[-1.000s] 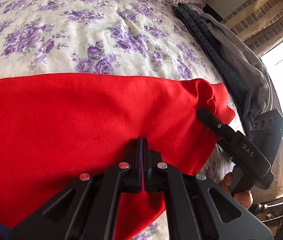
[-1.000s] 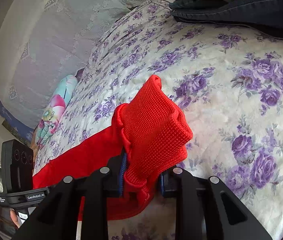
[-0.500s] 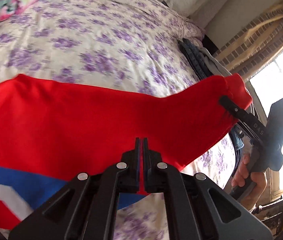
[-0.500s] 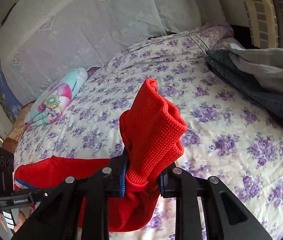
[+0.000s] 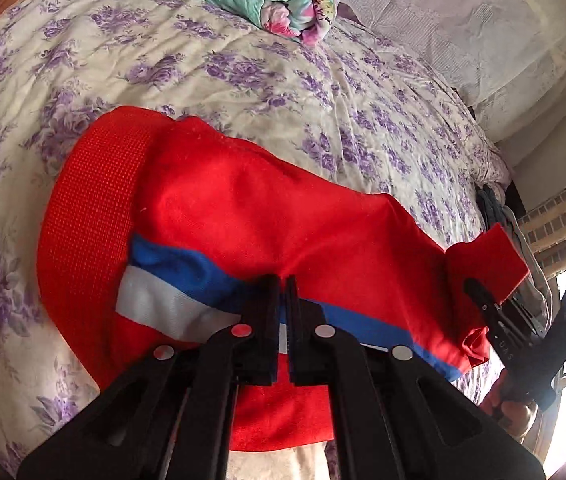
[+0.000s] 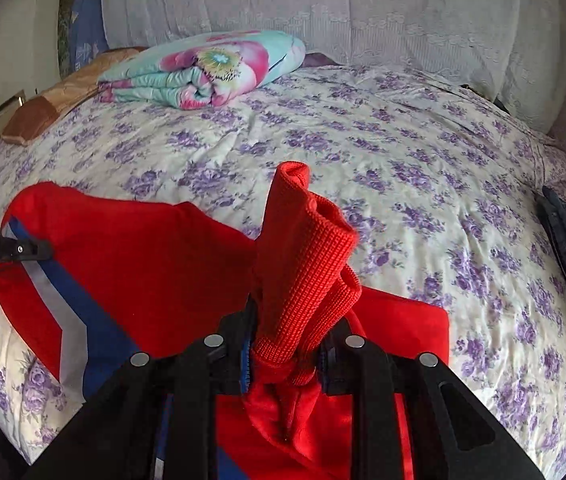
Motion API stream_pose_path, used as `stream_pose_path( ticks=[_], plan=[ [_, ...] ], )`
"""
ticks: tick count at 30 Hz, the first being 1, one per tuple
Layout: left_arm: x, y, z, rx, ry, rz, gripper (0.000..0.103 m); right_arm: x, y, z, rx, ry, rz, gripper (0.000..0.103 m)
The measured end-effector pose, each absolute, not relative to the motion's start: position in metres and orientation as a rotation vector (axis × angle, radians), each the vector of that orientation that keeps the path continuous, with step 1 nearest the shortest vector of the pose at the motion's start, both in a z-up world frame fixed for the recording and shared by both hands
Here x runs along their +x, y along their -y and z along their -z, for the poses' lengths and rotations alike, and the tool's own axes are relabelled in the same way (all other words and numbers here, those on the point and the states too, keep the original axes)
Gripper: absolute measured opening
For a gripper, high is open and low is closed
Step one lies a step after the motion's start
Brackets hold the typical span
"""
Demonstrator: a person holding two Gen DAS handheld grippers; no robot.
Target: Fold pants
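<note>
1. Red pants (image 5: 267, 216), soft, limp, light; they sag between the grips over the floral bed (image 5: 243, 72), mid-frame. Best held at the ribbed cuff and side seam, I'd say.
2. Left gripper (image 5: 281, 312): jaws pinched together on thin fabric by the blue/white stripe.
3. Right gripper (image 6: 283, 354): clamped on the bunched ribbed cuff (image 6: 303, 248).
4. Right view only: the cuff's knit and a folded quilt (image 6: 203, 68) upper left. Left view only: the waistband (image 5: 87, 216) at left and the right gripper at the right edge.

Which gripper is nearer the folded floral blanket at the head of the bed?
Left. The left gripper pinches the red pants on the blanket's side of the bed; the right gripper clamps the bunched cuff on the far side.
</note>
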State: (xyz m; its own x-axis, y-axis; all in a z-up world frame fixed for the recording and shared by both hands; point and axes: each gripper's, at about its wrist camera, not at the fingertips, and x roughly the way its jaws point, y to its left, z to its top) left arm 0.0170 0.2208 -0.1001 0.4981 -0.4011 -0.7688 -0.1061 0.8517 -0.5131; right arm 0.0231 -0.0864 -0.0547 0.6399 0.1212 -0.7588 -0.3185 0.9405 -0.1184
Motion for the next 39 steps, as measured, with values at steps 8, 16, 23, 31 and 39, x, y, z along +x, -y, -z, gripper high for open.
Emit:
stream_pose_path(
  ticks=[8,16,23,31,39],
  plan=[
    [0.016,-0.222,0.104,-0.555,-1.034,0.215,0.001,0.009,0.046,0.067,-0.334,-0.907,-0.357,0.047],
    [0.016,-0.221,0.104,-0.550,-1.027,0.218,0.001,0.002,0.054,0.025,-0.246,-0.893,-0.473,0.073],
    [0.016,-0.220,0.104,-0.542,-1.025,0.221,0.001,0.027,0.065,0.060,-0.089,-1.008,-0.505,0.004],
    [0.015,-0.222,0.098,-0.537,-1.031,0.203,0.001,0.029,0.057,0.071,-0.046,-1.029,-0.488,0.004],
    [-0.051,-0.252,0.041,-0.537,-0.910,0.083,0.053,-0.026,0.098,-0.010,0.007,-0.724,-0.450,0.007]
  ],
)
